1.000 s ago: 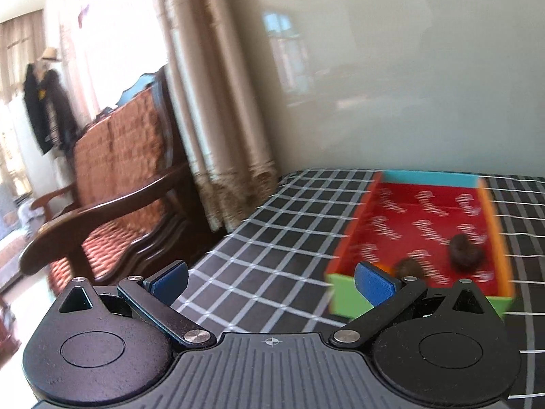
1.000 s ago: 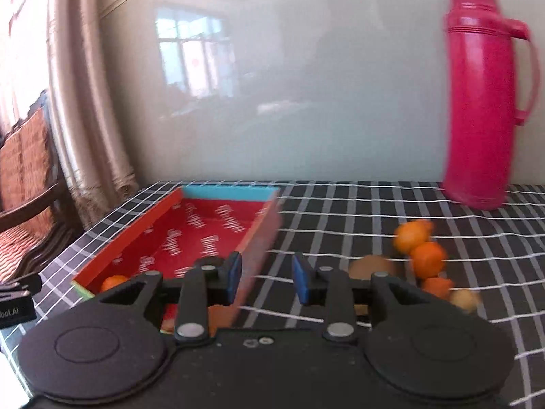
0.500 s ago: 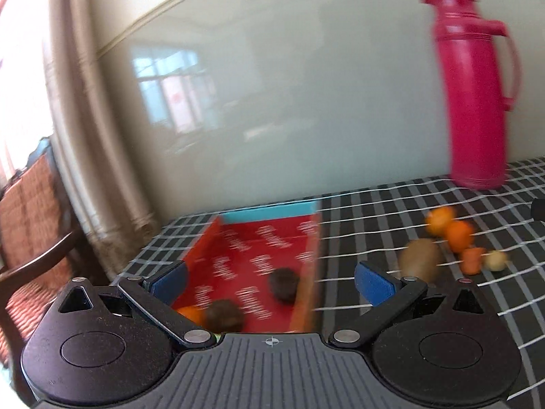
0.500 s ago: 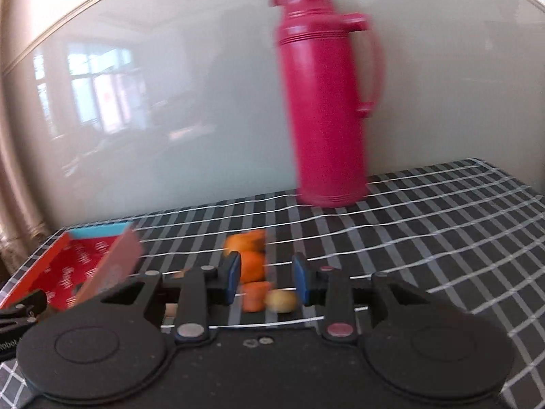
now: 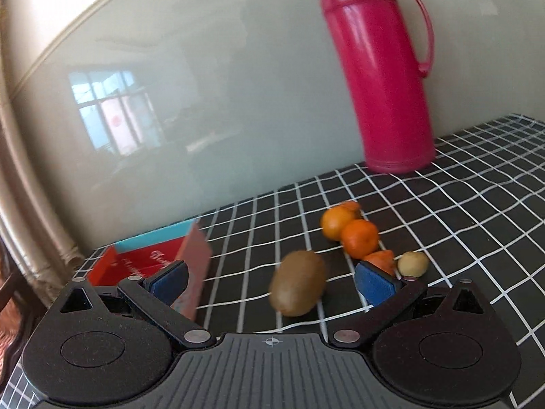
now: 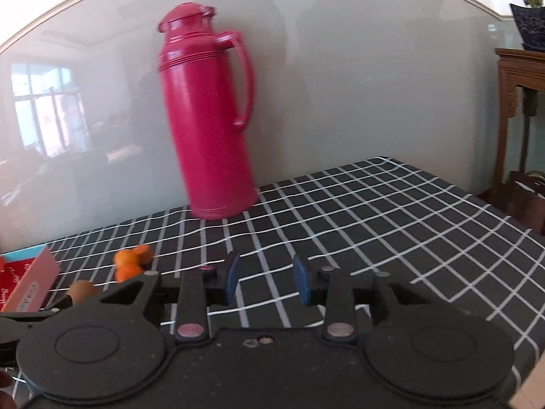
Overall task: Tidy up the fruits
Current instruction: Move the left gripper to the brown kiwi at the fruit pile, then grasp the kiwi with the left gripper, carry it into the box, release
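The left gripper [image 5: 272, 283] hangs low over the black cloth-covered surface with white grid lines [image 5: 442, 225], its blue-padded fingers [image 5: 374, 286] spread wide and holding nothing. Between them, slightly blurred, we see the brown, fuzzy, egg-shaped kiwi [image 5: 298, 283] lying on the cloth. Beyond it sits a tight cluster: two round, glossy orange tangerines [image 5: 359, 238], touching one another, a smaller orange piece [image 5: 381, 259] just in front, and a small pale yellowish round fruit [image 5: 413, 264] beside that. To the left stands the shallow red cardboard tray with a turquoise end wall [image 5: 153, 240], its printed lining partly hidden by the gripper body.

The right gripper [image 6: 265, 279] shows its fingers [image 6: 301, 281] drawn near each other with a narrow gap and only bare cloth between them. The tall, smooth magenta plastic thermos flask with a loop handle [image 6: 207, 119] stands at the wall, well apart from the fruit.

We judge the step in hand to be a reach for the kiwi (the nearest loose fruit). To do it well, we would centre the spread fingers on its narrow waist, close across the short axis, and press gently, since the skin is soft and the rounded form may roll. The tangerines lie close enough to be nudged, so approach from the near side.
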Tool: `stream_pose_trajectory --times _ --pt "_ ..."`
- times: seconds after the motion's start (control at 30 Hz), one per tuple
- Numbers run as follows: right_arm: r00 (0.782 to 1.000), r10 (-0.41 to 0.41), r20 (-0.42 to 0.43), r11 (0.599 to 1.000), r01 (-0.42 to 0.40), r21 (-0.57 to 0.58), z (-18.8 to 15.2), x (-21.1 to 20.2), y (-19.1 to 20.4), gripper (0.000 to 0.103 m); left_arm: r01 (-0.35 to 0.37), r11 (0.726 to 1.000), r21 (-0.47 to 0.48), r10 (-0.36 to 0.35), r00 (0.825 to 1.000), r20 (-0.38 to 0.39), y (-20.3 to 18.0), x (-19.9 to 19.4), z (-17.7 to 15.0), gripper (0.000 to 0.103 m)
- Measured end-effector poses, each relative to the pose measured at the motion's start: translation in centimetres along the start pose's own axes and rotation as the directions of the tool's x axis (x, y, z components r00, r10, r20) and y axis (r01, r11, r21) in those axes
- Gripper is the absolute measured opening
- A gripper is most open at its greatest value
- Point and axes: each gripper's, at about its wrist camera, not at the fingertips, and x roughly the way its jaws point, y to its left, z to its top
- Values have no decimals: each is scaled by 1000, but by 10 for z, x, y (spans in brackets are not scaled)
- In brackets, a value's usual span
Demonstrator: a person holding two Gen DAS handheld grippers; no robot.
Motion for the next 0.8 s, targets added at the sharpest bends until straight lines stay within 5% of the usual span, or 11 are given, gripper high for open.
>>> stream_pose_trajectory --times 0.47,0.5,0.57,0.8 --pt "994 -109 15 994 108 33 -5 -3 -37 36 87 995 -42 -91 991 -102 -13 53 0 102" --pt "994 -110 15 993 109 33 -5 -3 -36 36 92 995 -46 -97 990 -104 -12 55 -1 100" --pt "993 -113 18 993 112 31 -5 -3 -36 37 115 992 -49 -120 985 -125 -11 61 -2 68" --pt "992 -123 21 992 122 29 -5 -1 -33 38 87 992 -89 -100 984 -144 1 70 -4 51"
